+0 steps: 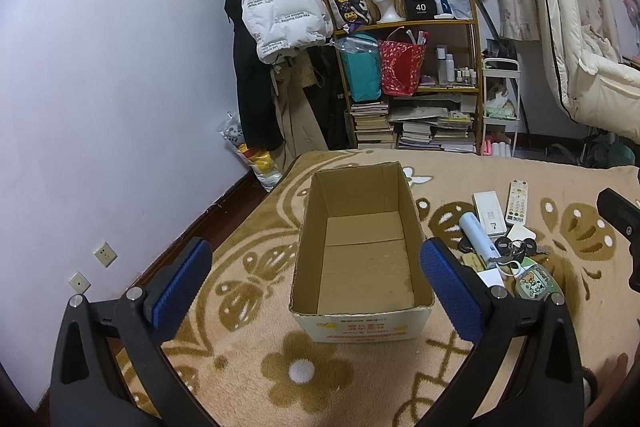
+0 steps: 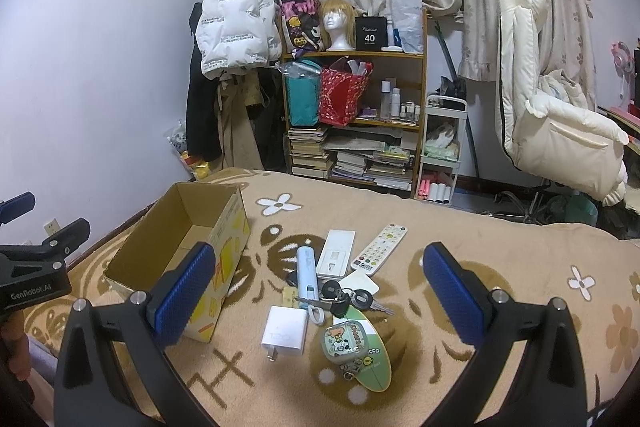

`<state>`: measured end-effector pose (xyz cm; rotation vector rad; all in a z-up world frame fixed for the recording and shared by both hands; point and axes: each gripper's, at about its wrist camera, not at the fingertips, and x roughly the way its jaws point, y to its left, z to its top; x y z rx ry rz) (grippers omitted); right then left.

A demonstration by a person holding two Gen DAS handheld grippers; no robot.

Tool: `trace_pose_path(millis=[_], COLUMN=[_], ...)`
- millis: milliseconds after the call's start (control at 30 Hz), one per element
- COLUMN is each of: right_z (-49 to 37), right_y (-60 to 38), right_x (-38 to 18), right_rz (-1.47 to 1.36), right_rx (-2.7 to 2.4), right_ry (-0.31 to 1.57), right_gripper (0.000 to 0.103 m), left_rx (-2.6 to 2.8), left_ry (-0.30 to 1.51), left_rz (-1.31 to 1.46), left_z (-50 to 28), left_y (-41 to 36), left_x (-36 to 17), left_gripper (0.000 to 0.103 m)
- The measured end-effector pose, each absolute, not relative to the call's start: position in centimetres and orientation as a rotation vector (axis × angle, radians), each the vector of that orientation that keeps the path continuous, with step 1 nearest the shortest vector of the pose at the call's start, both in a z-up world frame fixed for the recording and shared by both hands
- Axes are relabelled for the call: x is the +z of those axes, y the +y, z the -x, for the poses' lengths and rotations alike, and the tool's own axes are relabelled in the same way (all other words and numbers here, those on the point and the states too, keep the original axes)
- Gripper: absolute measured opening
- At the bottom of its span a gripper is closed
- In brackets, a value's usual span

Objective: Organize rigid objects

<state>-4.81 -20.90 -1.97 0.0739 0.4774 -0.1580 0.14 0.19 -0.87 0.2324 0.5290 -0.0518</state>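
Open brown cardboard box (image 1: 362,243) on beige flowered blanket (image 2: 500,239).
White charger block (image 2: 285,331) reads "120"; left gripper (image 1: 316,283) and right gripper (image 2: 318,293) gape wide; clutter at box's 3 o'clock.

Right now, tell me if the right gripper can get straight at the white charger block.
Probably yes. The right gripper is open and empty above the blanket, and the white charger block lies flat at the near edge of the pile, uncovered, with only the keys close behind it.
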Motion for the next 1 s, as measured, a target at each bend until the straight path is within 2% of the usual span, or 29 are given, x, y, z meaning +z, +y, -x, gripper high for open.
trace_pose_path(millis=[1000], right_z=[4.53], right_y=[-20.52], right_x=[-2.62], right_rz=[-0.070], right_rx=[-0.152], right_ry=[0.487], right_gripper=[0.103], left_rx=[-0.047], left_ry=[0.531], left_rz=[-0.239], left_z=[-0.25], left_y=[0.24], left_x=[-1.12], left_gripper=[0.103])
